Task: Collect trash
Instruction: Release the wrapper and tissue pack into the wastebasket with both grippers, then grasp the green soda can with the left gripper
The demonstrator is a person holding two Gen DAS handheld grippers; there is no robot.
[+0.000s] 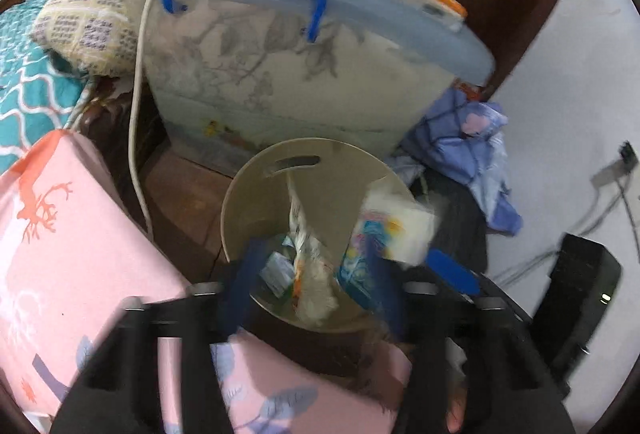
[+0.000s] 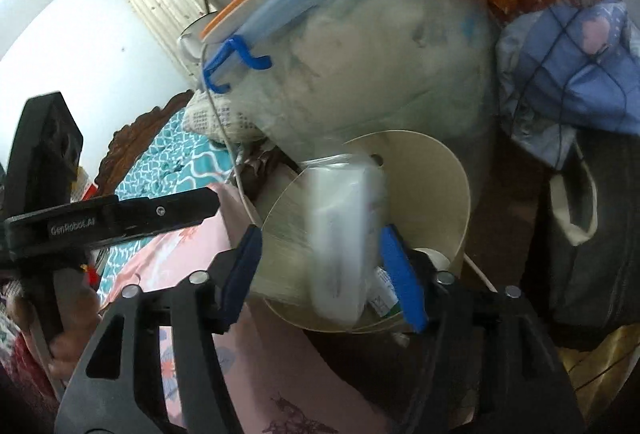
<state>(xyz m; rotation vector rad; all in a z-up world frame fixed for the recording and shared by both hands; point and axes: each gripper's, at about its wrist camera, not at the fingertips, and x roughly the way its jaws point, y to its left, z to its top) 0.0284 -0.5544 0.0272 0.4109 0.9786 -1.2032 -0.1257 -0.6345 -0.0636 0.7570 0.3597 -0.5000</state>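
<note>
Both grippers are poised over the beige waste bin (image 1: 276, 194), which stands low and centre in each wrist view, in front of a lidded storage box (image 1: 304, 74) with a blue handle.

Left gripper (image 1: 312, 274): jaws parted and released. A crumpled snack wrapper (image 1: 308, 262) lies directly ahead of them, inside the bin mouth, its long axis running from the upper rim toward the camera. No pad presses on it, and it appears to be dropping or already resting among the packets (image 1: 276, 270) at the bottom.

Right gripper (image 2: 324, 266): jaws likewise spread, nothing clenched. A white plastic-wrapped pack (image 2: 344, 234) sits between the pads, blurred and apparently free of both. Its long axis runs top to bottom of the frame, down into the bin (image 2: 440, 194). In the left view the same pack (image 1: 396, 230) shows at the bin's right rim.

The right gripper is the nearer to that pack; the left gripper's body (image 2: 112, 218) crosses the left middle of the right view. Both point downward into the bin.

Judgement: both pieces are effectively delivered, so the next move is a withdrawal, clear of the rim.
</note>
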